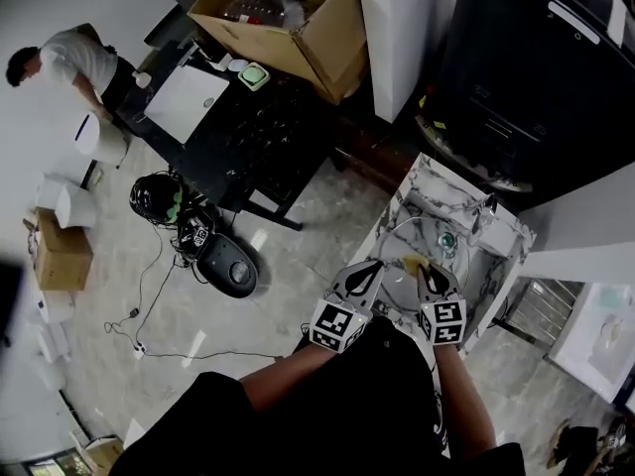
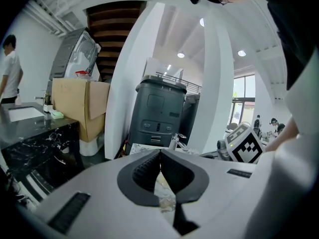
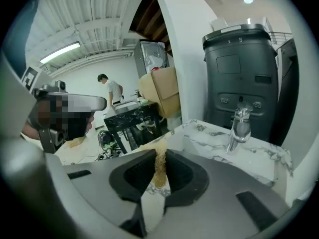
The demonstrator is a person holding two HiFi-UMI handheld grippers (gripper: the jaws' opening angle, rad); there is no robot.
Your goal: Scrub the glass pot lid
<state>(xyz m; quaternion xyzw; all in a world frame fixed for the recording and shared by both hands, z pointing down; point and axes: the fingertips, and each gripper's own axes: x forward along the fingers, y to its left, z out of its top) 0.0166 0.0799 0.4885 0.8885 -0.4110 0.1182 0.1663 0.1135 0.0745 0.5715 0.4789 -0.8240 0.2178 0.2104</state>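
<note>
The wearer's forearms (image 1: 298, 373) come up from 6 o'clock in the head view, below dark sleeves. Each hand sits behind a gripper cube that carries black-and-white square markers, the only print that can be made out.

At 10 o'clock a person (image 1: 60, 62) in a white top bends beside a black table (image 1: 248, 132). At 12 o'clock an open cardboard box (image 1: 298, 43) holds what looks like clear packaging.

The left gripper (image 1: 377, 266) points toward 1 o'clock, with its tips at the left rim of the glass pot lid (image 1: 451, 271). The left gripper view shows its jaws closed with the tips touching. Whether they nip the rim cannot be told.

The lid lies flat, knob up, in the basin of a white marbled sink (image 1: 501, 238) at 4 o'clock from centre. The right gripper (image 1: 423, 266) points toward 12 o'clock over the lid's near edge, and its jaws are clamped narrowly on a yellow sponge (image 1: 413, 261).

A chrome faucet (image 1: 483, 209) stands at the basin's 1 o'clock edge. A tall dark bin (image 1: 536, 58) fills 2 o'clock.
</note>
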